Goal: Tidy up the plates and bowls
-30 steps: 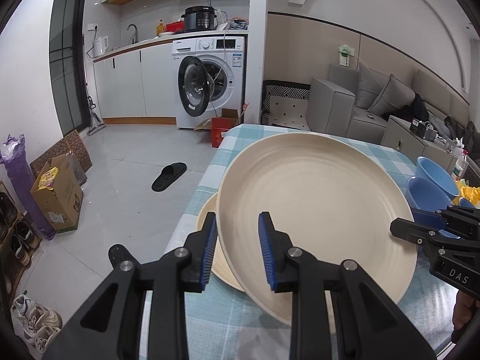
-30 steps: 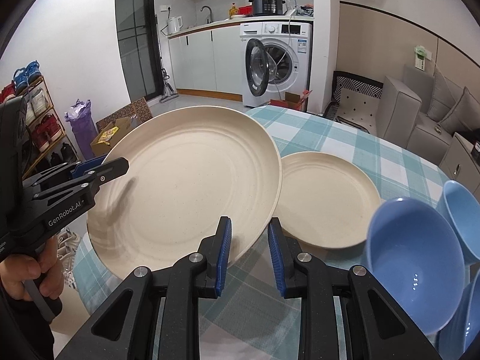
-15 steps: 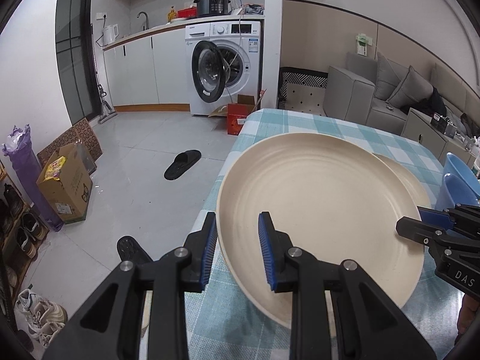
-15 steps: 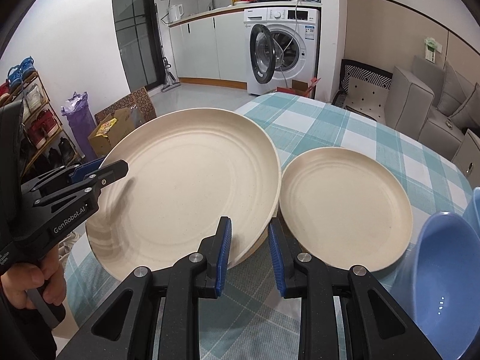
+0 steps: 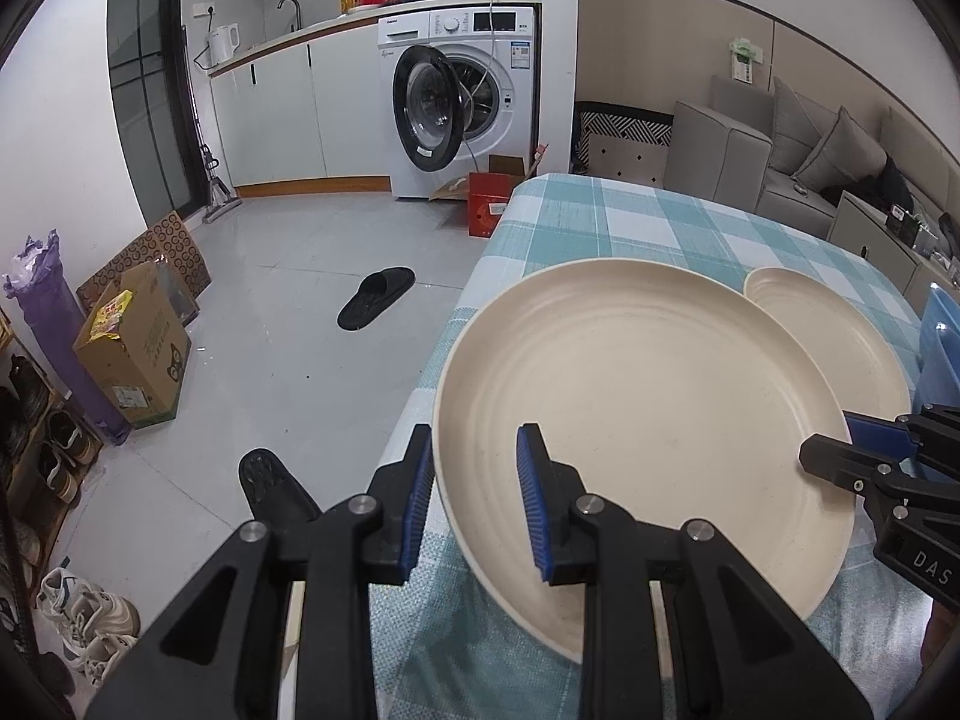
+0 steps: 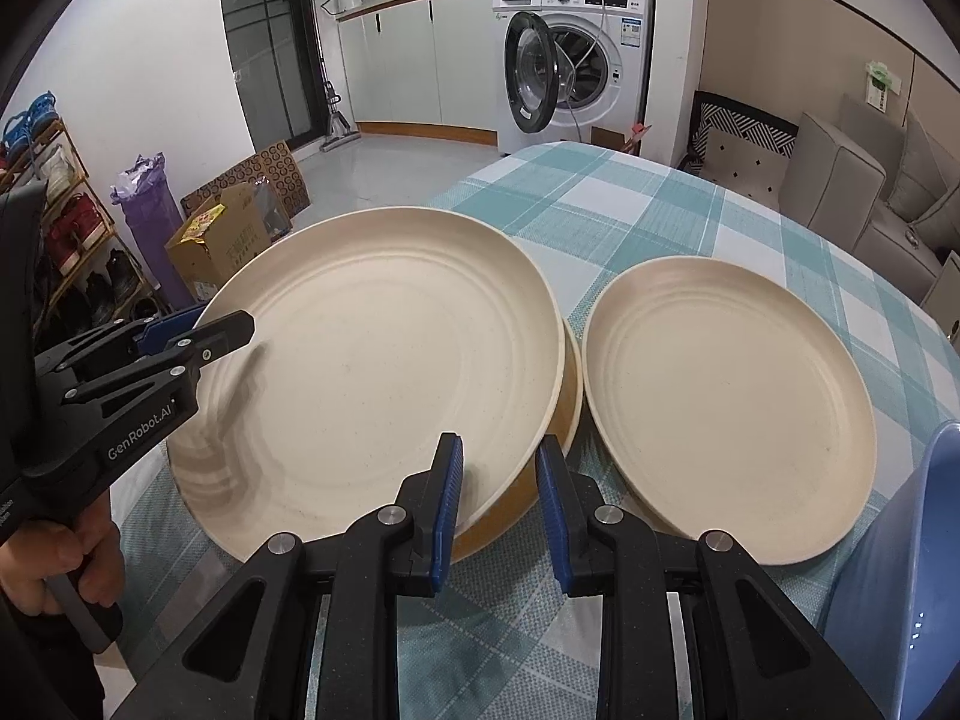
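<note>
Stacking the big plate [image 6: 372, 360] onto another plate underneath it, both grippers carrying it.

The left gripper [image 5: 474, 498] is clamping the rim at 9 o'clock and the right gripper [image 6: 498, 504] at 4 o'clock in the right view, jaws nearly closed on it. The plate is round with no long axis, facing up, tilting slightly, hovering just over the lower plate [image 6: 570, 402] near the bench [image 6: 630, 216] edge; a smaller plate [image 6: 726, 408] lies at 3 o'clock. Next, probably, lowering level, centring, then releasing.

A teal-and-white checked tablecloth [image 6: 690, 222] is seen. The large plate [image 6: 372, 360] and the smaller plate [image 6: 726, 402] are coloured cream. A blue bowl [image 6: 900, 570] is shown. Blue pads [image 6: 447, 510] are set on black gripper fingers.
</note>
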Demonstrator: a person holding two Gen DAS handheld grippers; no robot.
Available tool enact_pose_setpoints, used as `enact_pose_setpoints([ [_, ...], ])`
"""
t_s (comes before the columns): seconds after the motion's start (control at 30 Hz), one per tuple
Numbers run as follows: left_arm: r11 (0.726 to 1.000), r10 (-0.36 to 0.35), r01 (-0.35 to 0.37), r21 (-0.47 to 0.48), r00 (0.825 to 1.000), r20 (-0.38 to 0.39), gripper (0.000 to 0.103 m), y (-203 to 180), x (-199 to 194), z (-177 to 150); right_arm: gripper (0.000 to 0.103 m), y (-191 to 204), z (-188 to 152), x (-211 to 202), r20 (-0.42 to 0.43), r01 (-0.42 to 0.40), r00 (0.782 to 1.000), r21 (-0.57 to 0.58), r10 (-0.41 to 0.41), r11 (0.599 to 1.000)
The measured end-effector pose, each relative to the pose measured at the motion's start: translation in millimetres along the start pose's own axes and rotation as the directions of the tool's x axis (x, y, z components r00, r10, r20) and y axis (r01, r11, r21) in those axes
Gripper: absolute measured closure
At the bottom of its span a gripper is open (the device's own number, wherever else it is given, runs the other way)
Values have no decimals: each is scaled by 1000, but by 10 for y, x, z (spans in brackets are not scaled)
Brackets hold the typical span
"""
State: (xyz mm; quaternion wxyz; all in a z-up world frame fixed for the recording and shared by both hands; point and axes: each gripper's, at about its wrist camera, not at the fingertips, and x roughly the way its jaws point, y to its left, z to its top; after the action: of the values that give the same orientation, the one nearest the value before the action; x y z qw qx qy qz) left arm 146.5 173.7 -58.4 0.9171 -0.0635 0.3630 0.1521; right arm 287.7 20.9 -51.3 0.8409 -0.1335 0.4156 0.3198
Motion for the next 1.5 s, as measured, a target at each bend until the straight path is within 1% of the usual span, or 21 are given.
enact_pose_setpoints([
  [0.5,999,3,-3,41,1000,-21,77,-72,122,-41,78,2,5,67,-2,66,998,-30,-66,997],
  [0.67,998,25,-24,65,1000,-19,77,-116,128,-58,78,29,-12,80,-10,87,996,-46,-88,995],
  [0.9,994,44,-41,97,999,-27,77,-168,120,-74,76,1,-17,86,-33,72,997,-28,-73,997],
  [1.07,995,40,-37,95,999,-35,72,-160,110,-76,74,-2,-25,90,-32,63,997,-28,-63,998],
  [1.1,995,35,-31,91,999,-40,71,-153,103,-71,73,-8,-22,93,-34,59,998,-31,-60,998],
  [1.17,996,20,-16,89,999,-46,66,-151,76,-56,69,-14,-15,75,-33,46,998,-36,-48,998],
  [1.23,996,9,-6,87,1000,-30,55,-156,8,-29,62,-27,1,10,-16,40,999,-42,-41,998],
  [1.3,997,-6,7,78,1000,-16,50,-178,-81,19,55,-31,13,-77,3,43,999,-45,-42,998],
  [1.37,997,-32,33,72,999,-6,48,-205,-165,67,53,-47,41,-190,21,35,999,-50,-34,998],
  [1.4,996,-43,43,73,999,0,48,-231,-210,97,50,-58,56,-256,31,34,999,-54,-32,998],
  [1.43,996,-52,52,75,999,9,47,-258,-256,125,42,-74,75,-347,46,36,998,-62,-33,997],
  [1.47,995,-63,61,78,998,19,46,-292,-304,154,37,-72,88,-418,58,39,998,-68,-35,997],
  [1.5,994,-74,71,80,997,27,38,-326,-356,189,30,-92,106,-507,74,45,996,-72,-40,996],
])
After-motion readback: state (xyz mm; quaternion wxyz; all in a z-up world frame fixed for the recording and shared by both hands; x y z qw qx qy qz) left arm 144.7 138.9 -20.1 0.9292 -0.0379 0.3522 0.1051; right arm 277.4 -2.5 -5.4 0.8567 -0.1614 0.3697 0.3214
